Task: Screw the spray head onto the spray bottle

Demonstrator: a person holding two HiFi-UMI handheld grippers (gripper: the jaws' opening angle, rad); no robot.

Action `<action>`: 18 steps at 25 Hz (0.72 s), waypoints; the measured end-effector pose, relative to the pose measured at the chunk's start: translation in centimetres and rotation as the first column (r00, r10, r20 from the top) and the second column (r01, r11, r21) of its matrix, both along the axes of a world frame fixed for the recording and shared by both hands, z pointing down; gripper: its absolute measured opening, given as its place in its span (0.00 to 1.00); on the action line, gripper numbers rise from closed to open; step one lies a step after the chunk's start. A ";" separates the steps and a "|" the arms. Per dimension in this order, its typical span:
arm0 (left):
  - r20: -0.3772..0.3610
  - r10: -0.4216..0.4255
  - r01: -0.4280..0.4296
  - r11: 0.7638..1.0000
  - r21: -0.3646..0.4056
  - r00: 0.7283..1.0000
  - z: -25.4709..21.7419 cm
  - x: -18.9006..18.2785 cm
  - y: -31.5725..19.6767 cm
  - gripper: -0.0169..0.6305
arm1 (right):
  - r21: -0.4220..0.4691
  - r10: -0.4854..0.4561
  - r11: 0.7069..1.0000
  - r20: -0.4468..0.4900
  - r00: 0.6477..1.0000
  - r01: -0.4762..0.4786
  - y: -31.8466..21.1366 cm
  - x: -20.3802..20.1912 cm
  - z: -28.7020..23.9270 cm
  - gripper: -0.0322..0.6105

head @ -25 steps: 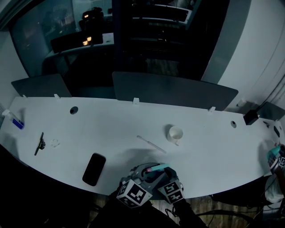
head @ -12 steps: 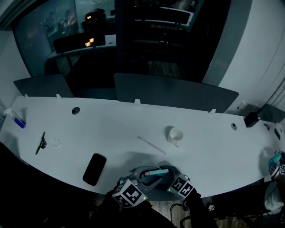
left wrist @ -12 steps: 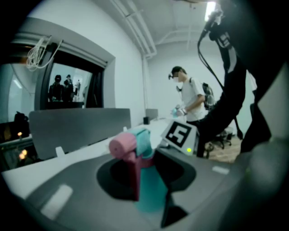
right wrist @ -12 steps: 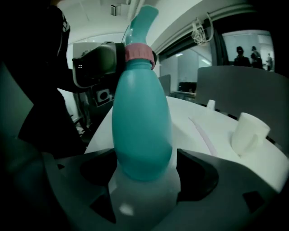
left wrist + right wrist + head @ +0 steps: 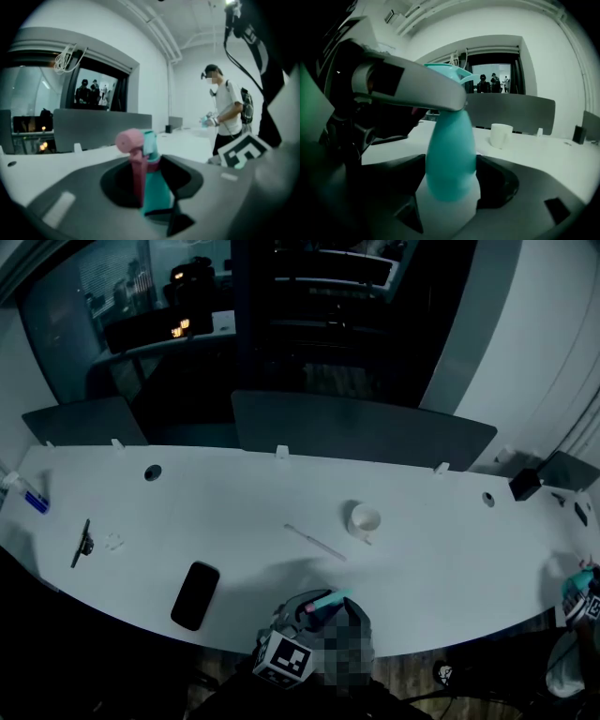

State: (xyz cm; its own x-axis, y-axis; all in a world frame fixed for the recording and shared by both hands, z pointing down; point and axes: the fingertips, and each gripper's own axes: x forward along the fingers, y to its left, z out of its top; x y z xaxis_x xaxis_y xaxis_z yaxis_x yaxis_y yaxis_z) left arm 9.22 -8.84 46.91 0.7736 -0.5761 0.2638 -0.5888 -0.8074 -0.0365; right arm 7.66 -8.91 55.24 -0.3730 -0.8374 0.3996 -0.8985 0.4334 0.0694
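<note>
Left gripper clamps the pink spray head, right gripper grips the teal spray bottle; we should align the axes and turn gently, avoiding cross-threading.

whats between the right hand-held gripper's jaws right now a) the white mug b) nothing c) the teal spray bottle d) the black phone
c: the right gripper view shows the teal spray bottle clamped upright in the right hand-held gripper, with the white mug standing well beyond it.
</note>
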 end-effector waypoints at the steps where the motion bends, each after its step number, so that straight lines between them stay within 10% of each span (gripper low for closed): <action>1: 0.006 0.009 -0.009 1.000 0.001 1.000 0.0 0.0 0.1 0.23 | 0.002 -0.023 1.000 0.012 1.000 0.023 0.0 0.1 -0.1 0.59; 6: 0.044 0.130 -0.131 0.991 0.018 0.991 0.9 -0.5 0.6 0.23 | 0.007 -0.355 0.935 0.013 0.935 0.354 0.5 -0.5 0.4 0.58; 13: 0.140 0.388 -0.384 0.922 -0.054 0.911 0.4 -0.7 1.9 0.23 | -0.116 -0.793 0.608 -0.051 0.607 0.785 1.9 -1.3 1.1 0.58; 15: 0.159 0.389 -0.386 0.921 -0.053 0.907 0.3 -0.7 1.8 0.23 | -0.133 -0.781 0.623 -0.050 0.623 0.770 1.6 -1.4 1.0 0.58; 18: 0.117 0.309 -0.307 0.951 -0.036 0.944 0.3 -1.0 1.2 0.23 | -0.098 -0.605 0.791 0.026 0.796 0.605 1.2 -0.6 0.7 0.59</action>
State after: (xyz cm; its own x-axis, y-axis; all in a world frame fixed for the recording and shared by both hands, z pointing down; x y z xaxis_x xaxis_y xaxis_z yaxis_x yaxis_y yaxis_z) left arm 8.21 -7.67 47.17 0.8747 -0.3096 0.3730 -0.3038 -0.9497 -0.0757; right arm 7.03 -7.70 55.94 -0.7876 -0.3989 0.4696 -0.4502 0.8929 0.0032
